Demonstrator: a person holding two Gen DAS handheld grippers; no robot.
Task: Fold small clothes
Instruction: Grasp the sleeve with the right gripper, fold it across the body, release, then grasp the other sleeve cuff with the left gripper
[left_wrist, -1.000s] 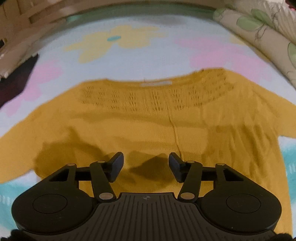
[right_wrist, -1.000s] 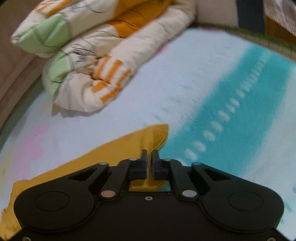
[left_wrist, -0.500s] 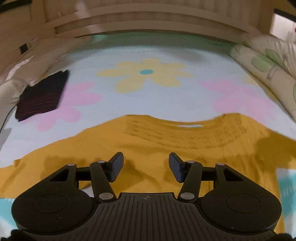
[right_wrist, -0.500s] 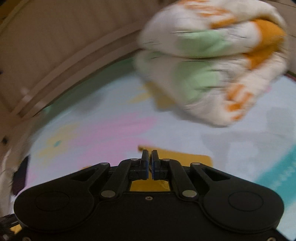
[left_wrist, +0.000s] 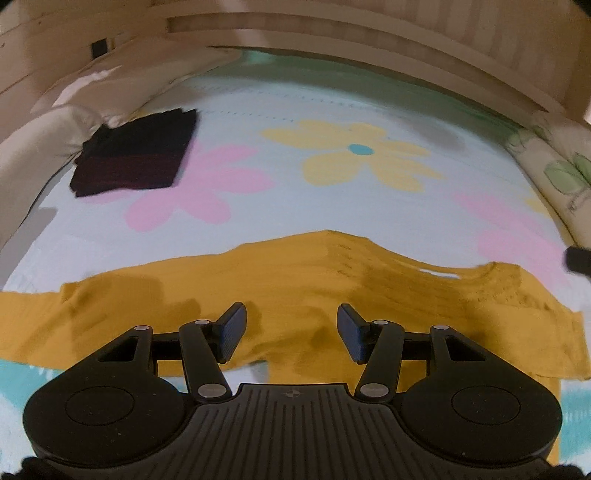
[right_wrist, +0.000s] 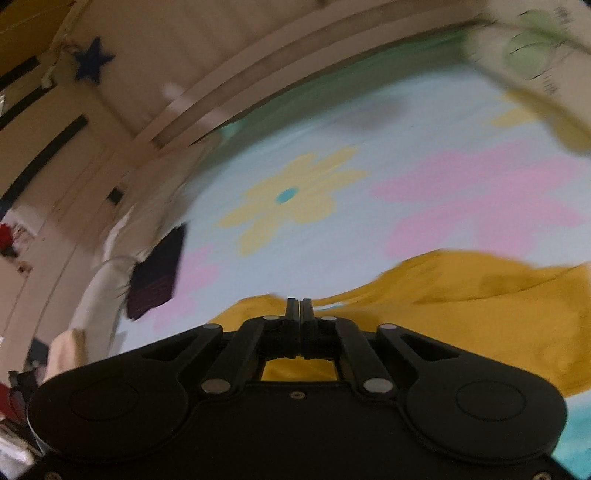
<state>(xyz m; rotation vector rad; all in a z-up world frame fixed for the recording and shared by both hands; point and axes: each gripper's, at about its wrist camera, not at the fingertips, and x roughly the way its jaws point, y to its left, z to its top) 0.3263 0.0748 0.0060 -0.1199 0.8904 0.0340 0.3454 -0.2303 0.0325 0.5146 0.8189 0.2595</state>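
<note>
A mustard-yellow knit sweater (left_wrist: 280, 280) lies on the flowered bed sheet (left_wrist: 332, 118), its neckline at the right and one sleeve stretching left. My left gripper (left_wrist: 290, 328) is open and empty, low over the sweater's body. My right gripper (right_wrist: 300, 308) is shut on a fold of the yellow sweater (right_wrist: 480, 306), which shows between and behind the fingers and trails off to the right. Its dark edge shows at the far right of the left wrist view (left_wrist: 578, 260).
A folded dark striped garment (left_wrist: 136, 155) lies at the far left of the bed, also in the right wrist view (right_wrist: 159, 269). A rolled floral quilt (left_wrist: 554, 173) lies along the right side. A wooden headboard (left_wrist: 332, 40) and a pale bumper (left_wrist: 33, 147) border the bed.
The right gripper has swung left, from facing the quilt to facing the flowered sheet, with the sweater's right side pulled over. The left gripper stays open and has drawn back towards the hem.
</note>
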